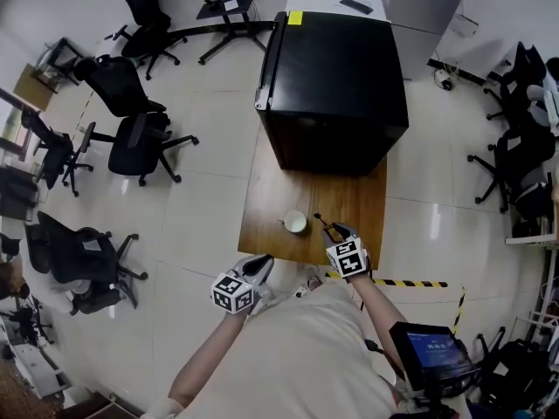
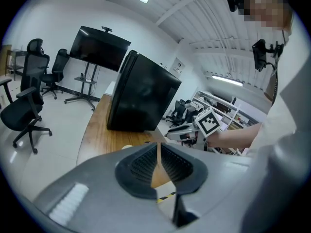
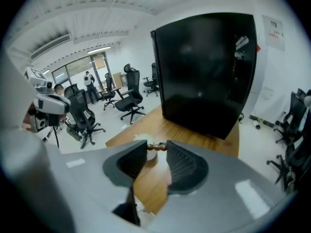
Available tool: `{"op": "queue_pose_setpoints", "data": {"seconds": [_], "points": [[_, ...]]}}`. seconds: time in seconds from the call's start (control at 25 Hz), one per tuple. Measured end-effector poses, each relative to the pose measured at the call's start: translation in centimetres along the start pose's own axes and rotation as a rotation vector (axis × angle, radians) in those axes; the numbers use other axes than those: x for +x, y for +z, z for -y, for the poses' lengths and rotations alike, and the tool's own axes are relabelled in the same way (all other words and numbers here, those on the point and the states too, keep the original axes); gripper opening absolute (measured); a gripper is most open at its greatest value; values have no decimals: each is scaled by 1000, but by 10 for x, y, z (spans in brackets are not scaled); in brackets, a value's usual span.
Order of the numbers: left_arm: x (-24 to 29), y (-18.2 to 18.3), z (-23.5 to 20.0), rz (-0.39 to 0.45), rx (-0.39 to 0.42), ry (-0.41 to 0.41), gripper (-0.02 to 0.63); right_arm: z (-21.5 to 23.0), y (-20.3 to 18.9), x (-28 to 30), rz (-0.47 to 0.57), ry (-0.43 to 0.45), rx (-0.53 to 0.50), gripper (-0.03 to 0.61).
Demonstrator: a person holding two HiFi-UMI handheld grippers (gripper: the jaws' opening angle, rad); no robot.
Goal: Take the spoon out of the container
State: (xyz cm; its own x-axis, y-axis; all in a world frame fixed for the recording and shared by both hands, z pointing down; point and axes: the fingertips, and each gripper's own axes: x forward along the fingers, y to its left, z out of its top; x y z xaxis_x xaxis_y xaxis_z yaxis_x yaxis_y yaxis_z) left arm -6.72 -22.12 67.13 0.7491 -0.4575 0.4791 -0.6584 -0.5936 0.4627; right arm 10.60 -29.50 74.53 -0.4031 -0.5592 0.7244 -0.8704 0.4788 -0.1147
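Brown wood covers the tabletop (image 1: 349, 203), which stands on a shiny pale floor (image 1: 210, 147). Black office chairs (image 1: 140, 138) sit around the room. A big black box (image 1: 336, 85) fills the far end of the tabletop.

A small white cup (image 1: 295, 223) stands on the wood in front of the box. The right gripper (image 1: 341, 234) is just to the right of the cup. Its fingers (image 3: 182, 161) are clenched on the spoon (image 1: 321, 222). In the right gripper view the bumpy brown handle of the spoon (image 3: 156, 147) lies across the gap, pinched at the very tips. The spoon is out of the cup and up in the air beside it. The cup (image 3: 141, 139) peeks out behind one finger, lower down.

The left gripper (image 1: 260, 264) is at the near edge of the tabletop, apart from the cup. Its fingers (image 2: 141, 166) are pressed together with only a thin slit, and they grasp nothing.
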Motion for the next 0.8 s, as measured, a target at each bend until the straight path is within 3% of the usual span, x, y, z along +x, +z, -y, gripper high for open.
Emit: {"op": "queue_pose_setpoints", "data": {"seconds": [0.16, 0.36, 0.64, 0.8], "points": [[16, 12, 10, 2, 38, 8, 20, 35, -12, 22, -21, -30, 16, 126], [25, 1, 11, -16, 21, 41, 20, 62, -36, 61, -73, -47, 31, 126], [12, -11, 18, -7, -23, 101, 20, 72, -74, 74, -122, -108, -1, 127], [14, -15, 24, -19, -30, 117, 20, 72, -109, 87, -202, -109, 11, 127]]}}
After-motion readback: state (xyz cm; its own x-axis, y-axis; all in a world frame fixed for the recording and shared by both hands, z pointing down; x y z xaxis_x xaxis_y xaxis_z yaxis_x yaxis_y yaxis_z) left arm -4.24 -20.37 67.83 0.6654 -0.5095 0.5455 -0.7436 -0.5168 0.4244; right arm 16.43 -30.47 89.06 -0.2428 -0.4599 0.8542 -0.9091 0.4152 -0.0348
